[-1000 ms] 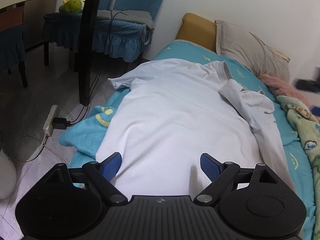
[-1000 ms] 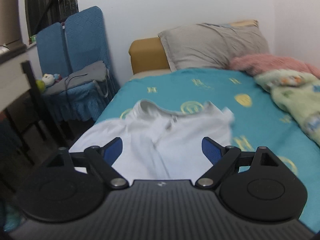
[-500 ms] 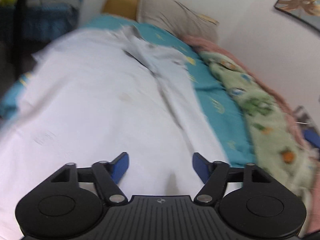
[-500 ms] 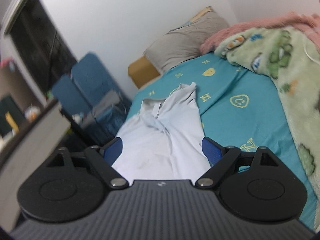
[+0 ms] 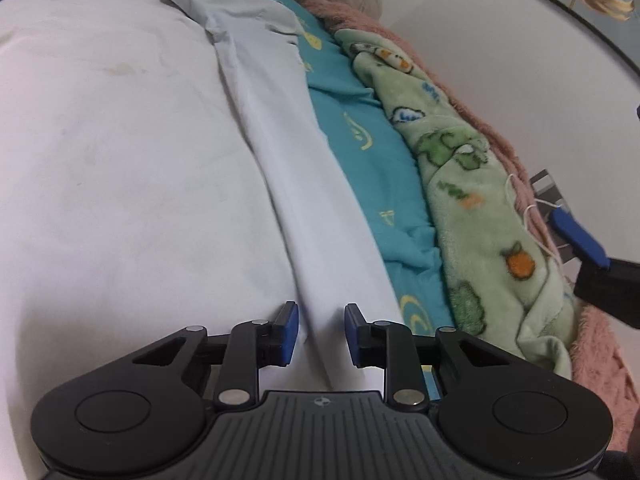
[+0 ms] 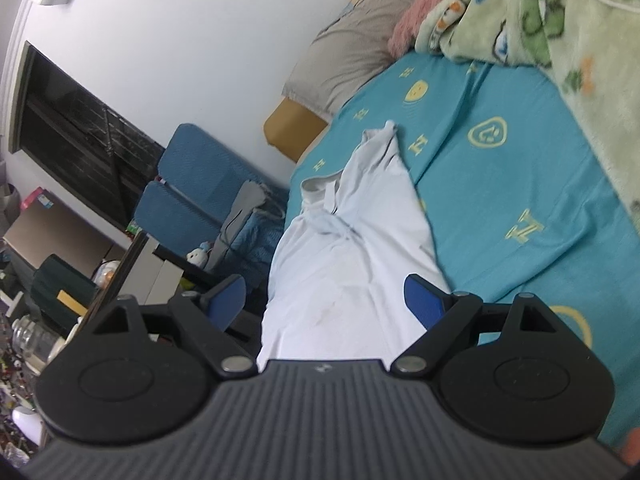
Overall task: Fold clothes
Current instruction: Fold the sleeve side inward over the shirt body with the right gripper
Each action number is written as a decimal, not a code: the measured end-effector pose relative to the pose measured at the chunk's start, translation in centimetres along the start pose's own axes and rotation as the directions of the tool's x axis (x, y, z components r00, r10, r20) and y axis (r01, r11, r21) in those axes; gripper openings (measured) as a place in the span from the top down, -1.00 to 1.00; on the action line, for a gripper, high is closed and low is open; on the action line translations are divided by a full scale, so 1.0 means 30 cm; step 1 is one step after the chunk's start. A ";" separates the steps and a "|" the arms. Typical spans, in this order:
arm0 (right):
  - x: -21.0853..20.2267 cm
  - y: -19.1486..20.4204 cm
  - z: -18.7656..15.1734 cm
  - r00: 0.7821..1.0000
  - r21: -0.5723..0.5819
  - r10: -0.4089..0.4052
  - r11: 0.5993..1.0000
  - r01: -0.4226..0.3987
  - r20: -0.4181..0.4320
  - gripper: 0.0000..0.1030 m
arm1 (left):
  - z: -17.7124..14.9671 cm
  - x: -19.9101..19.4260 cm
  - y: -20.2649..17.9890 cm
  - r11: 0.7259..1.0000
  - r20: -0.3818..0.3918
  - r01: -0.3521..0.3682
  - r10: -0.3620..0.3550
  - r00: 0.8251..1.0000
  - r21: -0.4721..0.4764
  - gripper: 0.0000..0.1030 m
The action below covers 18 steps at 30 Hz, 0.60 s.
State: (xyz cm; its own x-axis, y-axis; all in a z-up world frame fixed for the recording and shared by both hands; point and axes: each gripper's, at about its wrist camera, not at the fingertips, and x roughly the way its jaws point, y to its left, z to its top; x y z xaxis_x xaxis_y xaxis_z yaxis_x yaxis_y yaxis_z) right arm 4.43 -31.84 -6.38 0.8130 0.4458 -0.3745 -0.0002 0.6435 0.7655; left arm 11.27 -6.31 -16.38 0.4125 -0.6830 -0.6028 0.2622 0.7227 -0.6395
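A white polo shirt lies spread along the bed, its right side folded over in a long paler strip. My left gripper is low over the near end of that strip, and its jaws are closing. The fold's edge runs between the blue pads, which stand a little apart from it. In the right wrist view the shirt stretches away, collar at the far end. My right gripper hangs over its near part, tilted and wide open, holding nothing. One of its blue fingers shows at the left wrist view's right edge.
A teal patterned sheet covers the bed. A green cartoon blanket over a pink one lies along the wall side. A grey pillow sits at the head. Blue chairs and a cluttered desk stand beside the bed.
The left gripper swung from the shirt's middle to its folded right edge and its jaws narrowed. The right gripper rolled, tilting its view, and shifted along the shirt; it stayed open.
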 end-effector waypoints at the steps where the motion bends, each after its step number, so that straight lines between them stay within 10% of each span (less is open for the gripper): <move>1: 0.006 0.001 -0.004 1.000 -0.001 0.001 1.000 -0.001 -0.008 -0.71 | 0.003 -0.007 0.000 0.999 0.005 0.049 -0.049 0.999 -0.002 0.48; 4: 0.021 0.003 -0.012 1.000 0.002 -0.009 1.000 0.009 -0.025 -0.71 | 0.011 -0.021 0.002 0.983 0.009 0.185 -0.185 0.983 -0.007 0.48; 9: 0.058 0.004 -0.023 0.998 0.007 -0.010 1.000 0.011 -0.056 -0.71 | 0.013 0.063 0.049 0.992 -0.083 0.122 -0.124 0.989 -0.029 0.63; 18: 0.133 0.018 -0.052 0.993 -0.023 -0.044 0.999 0.042 -0.108 -0.71 | -0.034 0.116 0.024 0.962 -0.172 0.274 -0.270 0.947 -0.004 0.39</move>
State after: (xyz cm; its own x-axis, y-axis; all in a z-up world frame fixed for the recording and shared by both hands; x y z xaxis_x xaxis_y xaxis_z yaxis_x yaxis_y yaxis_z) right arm 6.76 -28.74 -8.28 0.7447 0.4814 -0.4622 0.0206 0.6756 0.7370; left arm 12.02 -8.30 -19.42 0.1696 -0.8605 -0.4803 0.3619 0.5077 -0.7818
